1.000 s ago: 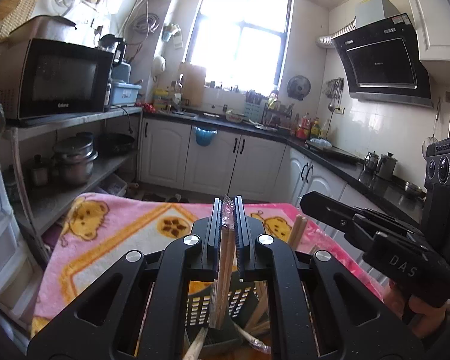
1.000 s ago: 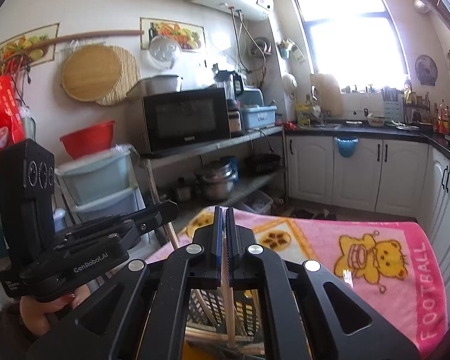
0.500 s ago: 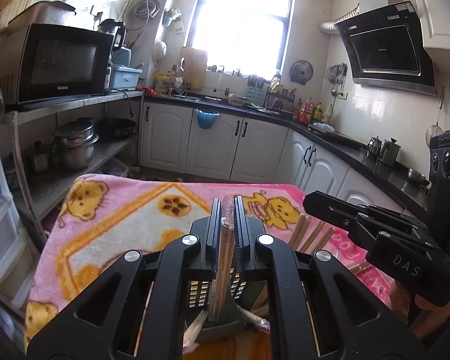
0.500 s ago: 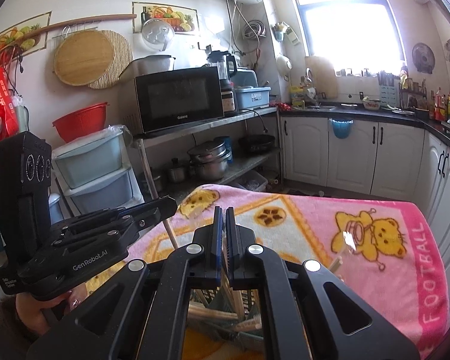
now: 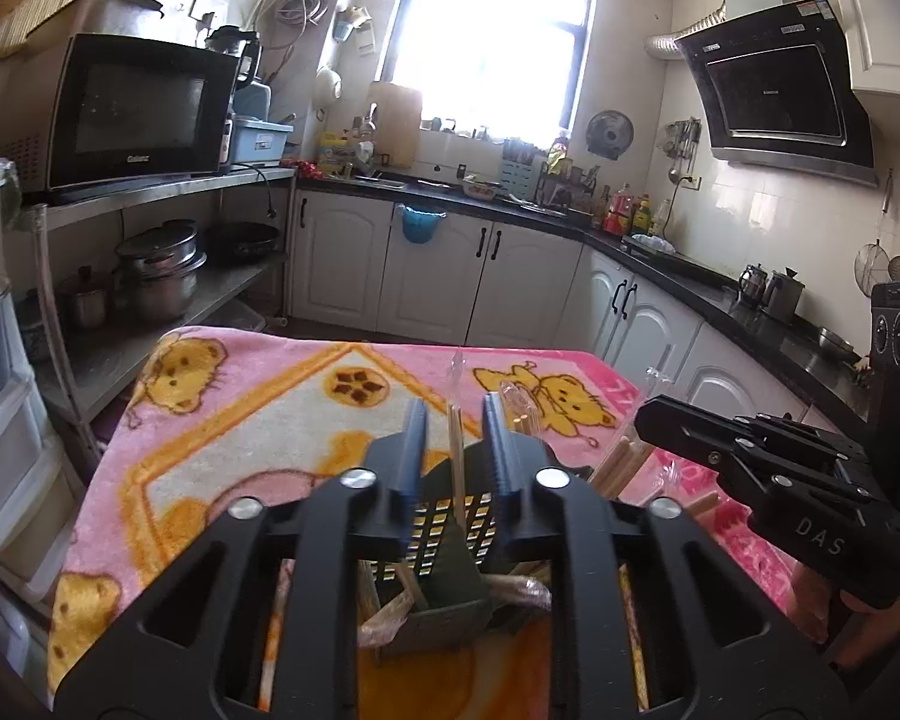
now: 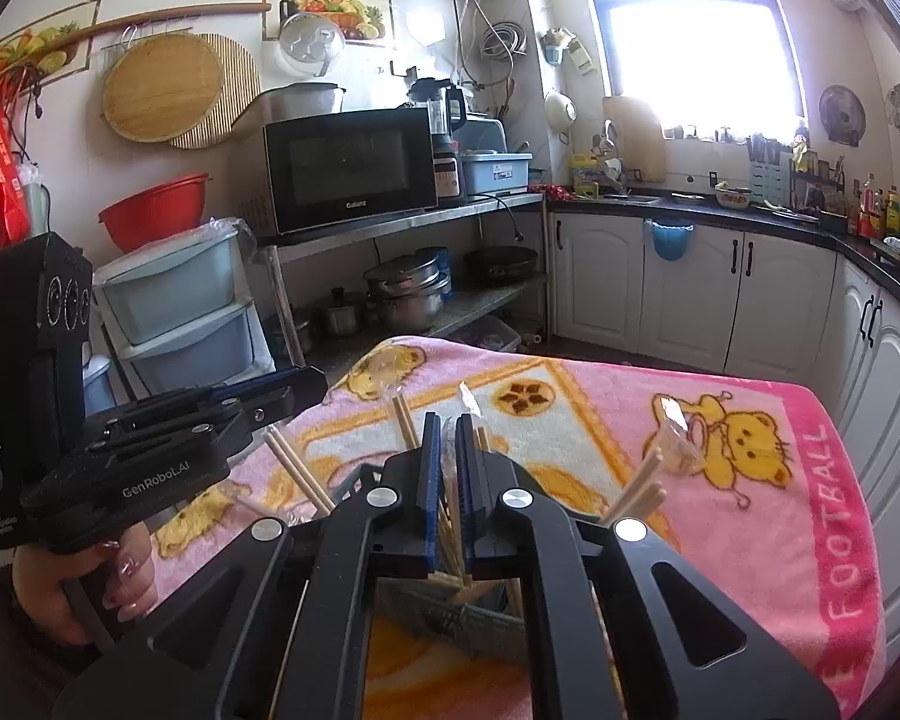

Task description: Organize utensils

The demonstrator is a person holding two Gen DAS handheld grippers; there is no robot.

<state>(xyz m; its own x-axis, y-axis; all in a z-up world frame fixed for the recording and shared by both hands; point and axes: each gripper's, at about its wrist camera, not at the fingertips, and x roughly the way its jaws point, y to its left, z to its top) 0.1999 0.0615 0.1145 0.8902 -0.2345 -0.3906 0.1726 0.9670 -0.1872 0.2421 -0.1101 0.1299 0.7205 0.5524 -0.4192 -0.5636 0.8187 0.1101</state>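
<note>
A pink blanket (image 5: 258,420) printed with yellow bears and an orange-bordered pale panel covers the tabletop (image 6: 768,480) completely, with "FOOTBALL" running along its right edge in the right wrist view. A dark slotted basket (image 5: 444,528) stands on the blanket at the near end, holding chopsticks (image 6: 297,468) that lean out in several directions, some in clear wrappers.

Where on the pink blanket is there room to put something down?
The far half of the pink bear-print blanket is bare. The near part is crowded: the dark slotted utensil basket, wooden chopsticks and both grippers.
</note>
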